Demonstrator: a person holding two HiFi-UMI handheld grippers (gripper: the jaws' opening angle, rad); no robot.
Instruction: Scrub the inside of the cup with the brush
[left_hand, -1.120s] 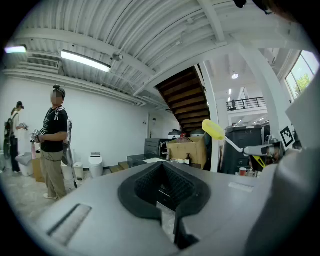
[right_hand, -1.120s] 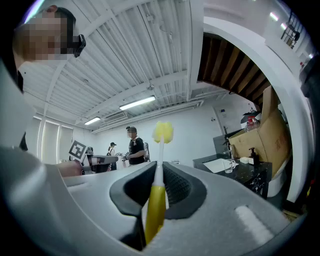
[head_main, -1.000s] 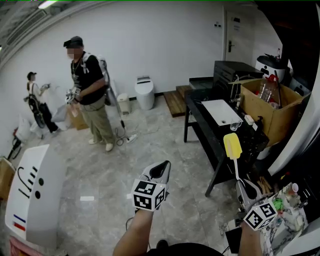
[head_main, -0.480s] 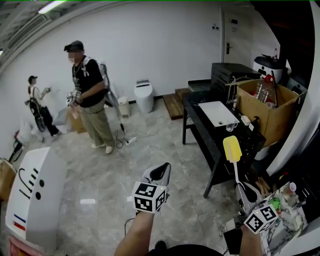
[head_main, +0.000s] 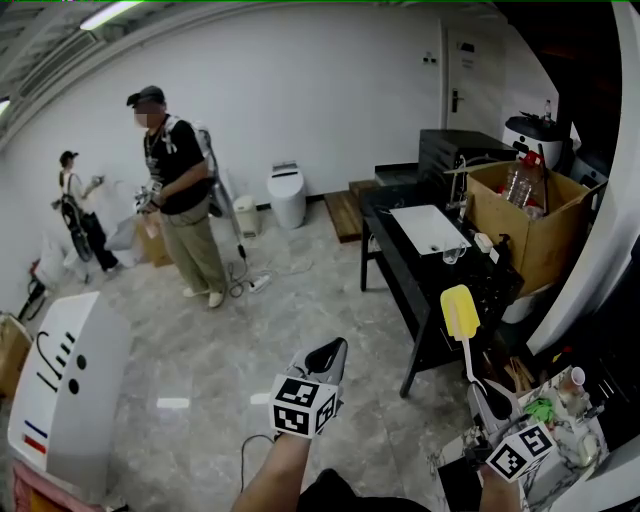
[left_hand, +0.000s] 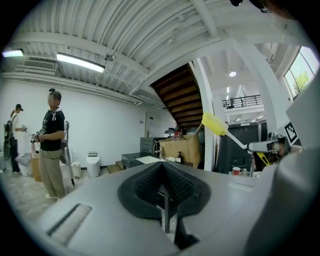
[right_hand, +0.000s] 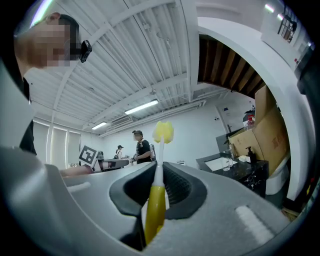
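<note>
Both grippers have slid slightly lower in the head view, and the black table (head_main: 400, 252) has drifted left. The left gripper (head_main: 328, 355), whose cube bears black-and-white square markers, points level from an outstretched forearm, its jaws pressed together on nothing. The right gripper (head_main: 489, 393), also level, clamps the yellow-and-white handle of the yellow sponge-headed brush (head_main: 460, 312), well apart from the clear glass cup (head_main: 452, 256) on that table.

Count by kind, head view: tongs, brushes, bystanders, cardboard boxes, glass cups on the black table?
tongs: 2 (left tongs, right tongs)
brush: 1
bystanders: 2
cardboard box: 1
glass cup: 1
total: 7
</note>
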